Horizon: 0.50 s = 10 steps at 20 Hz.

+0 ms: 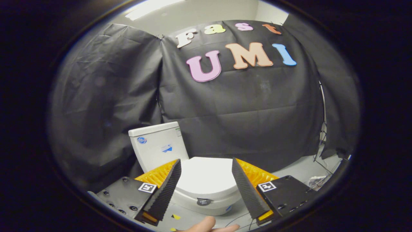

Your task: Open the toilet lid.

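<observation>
I see my gripper (206, 167) with fingers spread, the closed toilet lid (206, 177) beyond them on a pale floor (299, 170); tank (157, 145) stickers unreadable.

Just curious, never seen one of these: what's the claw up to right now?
Claw open, holding nothing. Toilet lid shut, beyond and between the fingers. Nothing in the way.

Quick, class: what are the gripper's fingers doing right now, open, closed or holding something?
Gripper: open, holding nothing; the closed toilet lid lies beyond its spread fingers.
</observation>
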### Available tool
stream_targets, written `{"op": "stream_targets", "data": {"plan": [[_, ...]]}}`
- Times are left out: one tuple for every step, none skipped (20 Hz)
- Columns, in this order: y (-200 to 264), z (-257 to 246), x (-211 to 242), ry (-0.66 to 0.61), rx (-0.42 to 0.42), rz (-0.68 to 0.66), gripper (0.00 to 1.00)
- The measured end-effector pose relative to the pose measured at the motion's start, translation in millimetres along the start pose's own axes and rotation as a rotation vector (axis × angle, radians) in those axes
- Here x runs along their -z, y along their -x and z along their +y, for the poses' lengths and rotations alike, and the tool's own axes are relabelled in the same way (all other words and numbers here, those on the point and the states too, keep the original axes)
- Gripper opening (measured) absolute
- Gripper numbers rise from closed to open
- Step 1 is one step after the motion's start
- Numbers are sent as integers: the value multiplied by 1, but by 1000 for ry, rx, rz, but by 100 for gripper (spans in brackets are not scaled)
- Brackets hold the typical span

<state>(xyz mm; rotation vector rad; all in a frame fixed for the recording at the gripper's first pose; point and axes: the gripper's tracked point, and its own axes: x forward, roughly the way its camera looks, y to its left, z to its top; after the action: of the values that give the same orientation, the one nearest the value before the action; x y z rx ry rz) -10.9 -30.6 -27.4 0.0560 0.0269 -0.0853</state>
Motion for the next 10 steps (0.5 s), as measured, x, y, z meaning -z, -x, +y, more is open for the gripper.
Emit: {"op": "stream_targets", "data": {"plan": [[1, -1, 5, 4, 1, 11, 98], [0, -1, 8, 7, 2, 21, 98], [-1, -2, 13, 7, 5, 33, 98], [-2, -4, 17, 6, 8, 46, 98], [-3, -4, 22, 3, 9, 59, 98], [-5, -5, 27, 0, 12, 71, 98], [-7, -6, 31, -2, 14, 77, 98], [-9, -6, 35, -14, 13, 84, 98], [-11, -5, 42, -34, 9, 97, 98], [-13, -4, 48, -46, 9, 109, 99]]}}
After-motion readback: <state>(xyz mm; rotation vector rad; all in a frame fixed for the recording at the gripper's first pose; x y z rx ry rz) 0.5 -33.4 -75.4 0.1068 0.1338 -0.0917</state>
